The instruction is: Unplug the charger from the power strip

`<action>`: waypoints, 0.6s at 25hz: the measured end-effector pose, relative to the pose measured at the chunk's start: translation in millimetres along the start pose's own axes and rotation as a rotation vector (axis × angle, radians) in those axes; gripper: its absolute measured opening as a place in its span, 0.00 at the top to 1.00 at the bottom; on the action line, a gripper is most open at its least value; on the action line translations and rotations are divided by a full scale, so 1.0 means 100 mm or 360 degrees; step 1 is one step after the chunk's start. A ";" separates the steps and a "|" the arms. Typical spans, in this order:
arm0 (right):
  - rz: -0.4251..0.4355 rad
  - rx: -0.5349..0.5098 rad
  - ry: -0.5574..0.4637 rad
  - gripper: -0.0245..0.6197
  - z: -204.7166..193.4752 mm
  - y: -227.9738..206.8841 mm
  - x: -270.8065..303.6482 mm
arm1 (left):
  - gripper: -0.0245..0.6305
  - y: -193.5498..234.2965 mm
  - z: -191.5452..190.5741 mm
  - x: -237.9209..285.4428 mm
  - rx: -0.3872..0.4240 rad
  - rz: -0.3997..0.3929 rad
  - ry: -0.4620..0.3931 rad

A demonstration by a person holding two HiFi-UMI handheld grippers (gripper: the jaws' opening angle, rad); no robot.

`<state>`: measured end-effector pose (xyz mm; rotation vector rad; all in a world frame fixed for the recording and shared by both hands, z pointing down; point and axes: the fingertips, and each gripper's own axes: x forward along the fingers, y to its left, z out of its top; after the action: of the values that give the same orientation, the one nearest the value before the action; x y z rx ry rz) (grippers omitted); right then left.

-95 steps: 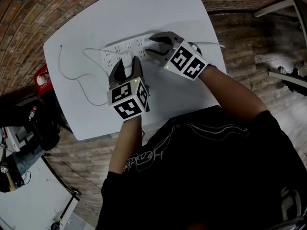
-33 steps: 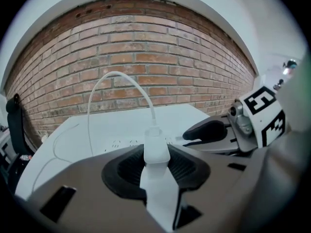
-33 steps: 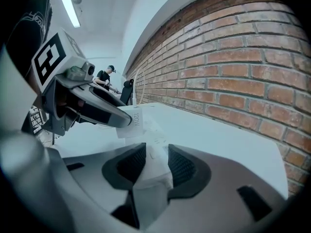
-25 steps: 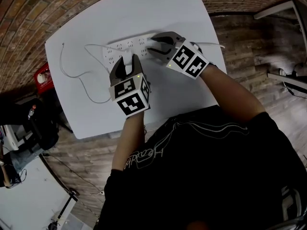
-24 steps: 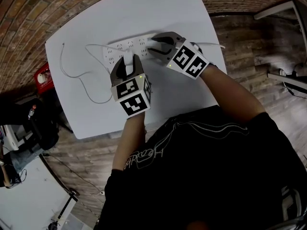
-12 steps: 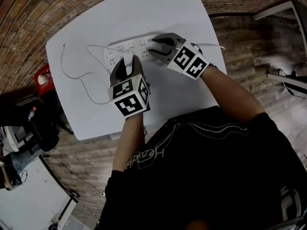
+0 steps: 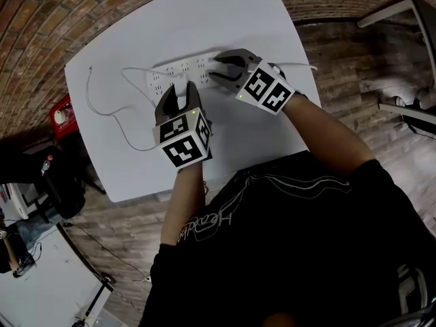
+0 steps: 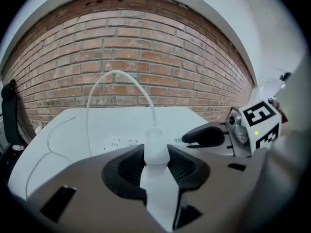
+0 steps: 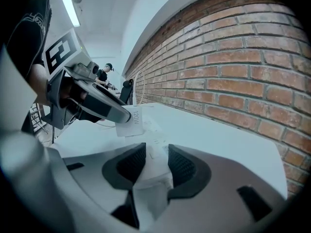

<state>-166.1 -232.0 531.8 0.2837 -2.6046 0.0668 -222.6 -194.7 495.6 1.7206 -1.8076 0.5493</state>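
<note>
Power strip lies on the table, cable left of it.

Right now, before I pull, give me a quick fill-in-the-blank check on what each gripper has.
1. The left gripper is shut on the white ____.
2. The right gripper clamps one end of the ____.
3. Behind the table stands a ____ wall.
Missing words: charger; power strip; brick.
</note>
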 end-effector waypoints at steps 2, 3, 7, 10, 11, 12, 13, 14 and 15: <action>0.0002 -0.0001 -0.0001 0.77 0.00 0.00 0.01 | 0.75 0.01 0.01 0.00 0.0053 0.0028 -0.0001; 0.0003 -0.0001 -0.0001 0.77 0.01 0.00 0.02 | 0.75 0.00 0.01 0.00 0.0122 0.0058 -0.0003; 0.0010 0.0001 -0.0004 0.77 0.01 -0.01 0.01 | 0.74 -0.06 0.02 -0.02 0.0287 0.0128 -0.0005; 0.0009 -0.0002 0.0000 0.77 0.00 0.00 -0.01 | 0.75 -0.02 0.03 -0.01 0.0029 0.0034 0.0004; 0.0010 -0.0003 0.0001 0.77 -0.01 0.00 -0.01 | 0.75 -0.01 0.04 -0.01 -0.0034 0.0013 0.0007; 0.0009 -0.0004 0.0001 0.77 -0.01 0.00 -0.01 | 0.75 0.00 0.04 -0.01 -0.0049 0.0009 0.0009; 0.0008 -0.0005 0.0000 0.77 -0.01 0.00 -0.01 | 0.75 0.00 0.05 -0.02 -0.0024 0.0017 0.0010; 0.0007 -0.0006 -0.0001 0.77 0.00 0.00 -0.01 | 0.75 -0.01 0.04 -0.02 0.0025 0.0032 0.0009; 0.0005 -0.0007 -0.0002 0.77 0.00 0.00 -0.01 | 0.75 -0.02 0.04 -0.03 0.0095 0.0051 0.0008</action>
<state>-165.2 -231.5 531.4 0.2783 -2.6060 0.0622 -220.8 -195.5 490.7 1.7301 -1.8352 0.6265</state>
